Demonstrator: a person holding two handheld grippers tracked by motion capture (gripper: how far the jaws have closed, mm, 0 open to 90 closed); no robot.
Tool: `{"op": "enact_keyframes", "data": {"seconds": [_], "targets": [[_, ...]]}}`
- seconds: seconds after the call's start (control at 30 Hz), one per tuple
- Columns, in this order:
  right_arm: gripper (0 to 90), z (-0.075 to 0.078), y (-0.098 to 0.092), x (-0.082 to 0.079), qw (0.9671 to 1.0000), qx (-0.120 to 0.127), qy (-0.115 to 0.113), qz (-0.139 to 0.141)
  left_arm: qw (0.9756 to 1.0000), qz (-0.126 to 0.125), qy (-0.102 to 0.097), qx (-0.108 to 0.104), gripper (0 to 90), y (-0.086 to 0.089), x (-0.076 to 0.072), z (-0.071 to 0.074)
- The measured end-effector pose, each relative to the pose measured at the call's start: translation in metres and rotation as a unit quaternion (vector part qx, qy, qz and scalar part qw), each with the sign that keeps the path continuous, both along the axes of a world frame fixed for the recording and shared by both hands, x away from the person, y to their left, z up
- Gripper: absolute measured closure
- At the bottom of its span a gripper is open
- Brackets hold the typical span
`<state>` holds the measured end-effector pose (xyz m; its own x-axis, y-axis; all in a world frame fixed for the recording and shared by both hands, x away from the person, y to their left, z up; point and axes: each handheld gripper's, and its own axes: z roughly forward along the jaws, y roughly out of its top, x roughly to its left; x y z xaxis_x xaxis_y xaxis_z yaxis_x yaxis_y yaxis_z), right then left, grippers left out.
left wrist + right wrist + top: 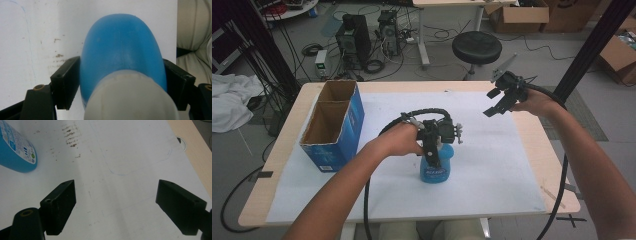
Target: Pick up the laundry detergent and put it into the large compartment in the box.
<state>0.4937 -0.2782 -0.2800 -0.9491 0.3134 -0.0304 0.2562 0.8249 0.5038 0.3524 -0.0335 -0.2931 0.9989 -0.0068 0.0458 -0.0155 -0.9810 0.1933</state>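
— Blue bottle [436, 167] stands on the white sheet [492, 165] in the middle of the tabletop [532, 130]. Your left hand-held gripper [432, 156] squeezes it from both sides.

— What could go wrong?

— It is smooth and round, so it could slip or tip when you lift. Your right hand-held gripper [498, 102] hangs wide, holding nothing, far off. The 2-part box [334, 122] waits at the left.

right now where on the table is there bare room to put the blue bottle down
Free: the white sheet right of the blue bottle, below the right tongs, and the strip between bottle and cardboard box. Crowded: around the left tongs, clamped on the bottle.
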Motion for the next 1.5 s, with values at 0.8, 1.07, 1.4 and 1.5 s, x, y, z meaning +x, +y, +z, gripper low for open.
{"op": "enact_keyframes", "data": {"seconds": [0.8, 1.07, 1.4, 1.5], "targets": [[16.3, -0.0006, 0.0016, -0.0002, 1.0000, 0.000, 0.001, 0.002, 1.0000, 0.001, -0.004, -0.004, 33.0, 0.0012, 0.0008, 0.0001], [16.3, -0.0011, 0.0024, 0.0000, 1.0000, 0.000, 0.003, 0.002, 1.0000, -0.002, 0.000, -0.005, 36.2, 0.0016, 0.0004, 0.0004], [16.6, -0.0017, 0.0040, 0.0001, 1.0000, 0.000, 0.003, 0.006, 1.0000, -0.001, 0.002, -0.005, 36.8, 0.0017, 0.0004, 0.0004], [16.5, -0.0016, 0.0040, 0.0000, 1.0000, 0.000, 0.003, 0.005, 1.0000, 0.000, 0.003, -0.006, 36.9, 0.0016, 0.0005, 0.0006]]}}
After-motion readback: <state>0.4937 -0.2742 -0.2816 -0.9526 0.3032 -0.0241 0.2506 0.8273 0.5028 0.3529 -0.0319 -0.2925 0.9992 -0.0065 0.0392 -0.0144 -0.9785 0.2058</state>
